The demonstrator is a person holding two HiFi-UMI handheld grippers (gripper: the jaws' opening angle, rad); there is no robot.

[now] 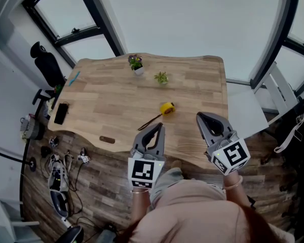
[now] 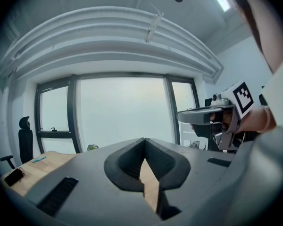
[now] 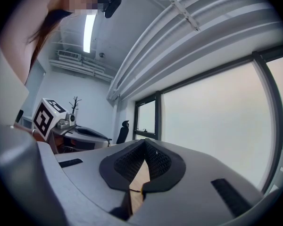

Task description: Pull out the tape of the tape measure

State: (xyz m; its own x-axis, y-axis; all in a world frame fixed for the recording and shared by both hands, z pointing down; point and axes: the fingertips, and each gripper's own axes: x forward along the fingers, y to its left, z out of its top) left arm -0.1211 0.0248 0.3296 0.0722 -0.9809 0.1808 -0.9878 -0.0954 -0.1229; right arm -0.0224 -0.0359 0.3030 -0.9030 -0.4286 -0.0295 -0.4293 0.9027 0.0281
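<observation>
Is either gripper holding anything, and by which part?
Nothing is held. The left gripper and right gripper are both shut on nothing; the tape measure lies ungripped on the table.

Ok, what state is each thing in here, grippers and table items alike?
left gripper: shut, empty.
right gripper: shut, empty.
tape measure: lying on the table, touched by neither gripper.
phone: lying flat, screen dark.
flowering pot plant: upright.
small green plant: upright.
</observation>
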